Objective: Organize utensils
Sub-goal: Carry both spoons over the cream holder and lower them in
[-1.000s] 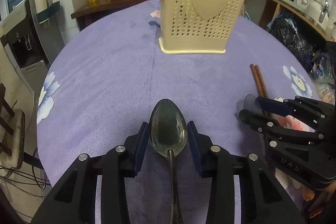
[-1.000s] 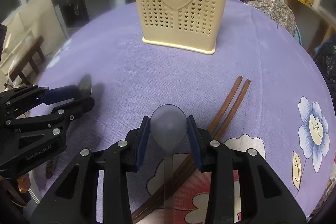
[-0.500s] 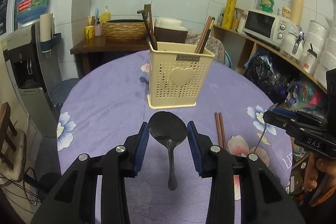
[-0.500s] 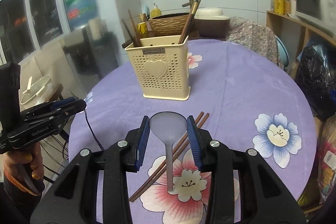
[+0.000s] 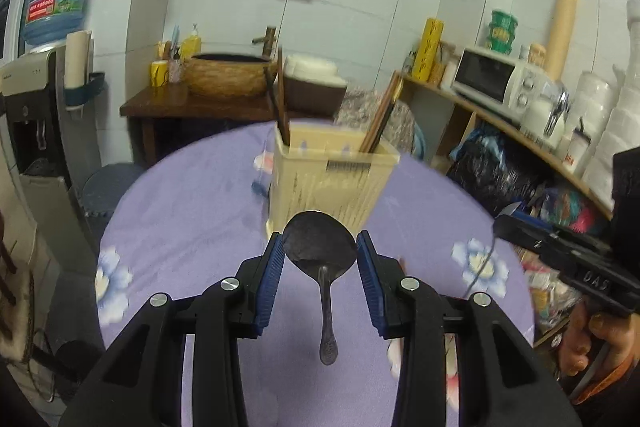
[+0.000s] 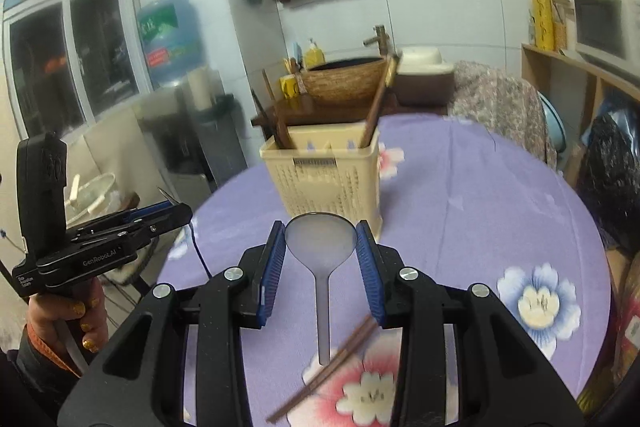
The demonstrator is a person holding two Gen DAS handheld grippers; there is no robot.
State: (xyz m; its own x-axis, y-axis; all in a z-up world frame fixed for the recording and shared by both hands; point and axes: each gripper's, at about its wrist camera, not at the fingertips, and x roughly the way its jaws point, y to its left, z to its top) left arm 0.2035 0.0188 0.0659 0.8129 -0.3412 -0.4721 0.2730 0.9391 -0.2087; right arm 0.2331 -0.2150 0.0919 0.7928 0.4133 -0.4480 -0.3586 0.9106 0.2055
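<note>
- Left gripper (image 5: 320, 253): matt black plastic body, ribbed blue pads (image 5: 273, 277), bright metal screw heads.
- Metal spoon (image 5: 320, 251): dark, dull-glossy bowl; handle end textured.
- Right gripper (image 6: 320, 253): same matt black plastic with blue ribbed pads.
- Translucent spoon (image 6: 321, 247): frosted grey plastic, smooth, matt.
- Utensil holder (image 6: 326, 179): cream plastic, perforated walls, slight sheen.
- Chopsticks (image 6: 332, 361): brown wood, smooth.
- Tablecloth (image 6: 480, 211): purple cloth, matt, fine woven texture, printed flowers.
- Basket (image 5: 228, 79): woven, coarse.
- Wall tiles (image 5: 380, 7): glossy white.
</note>
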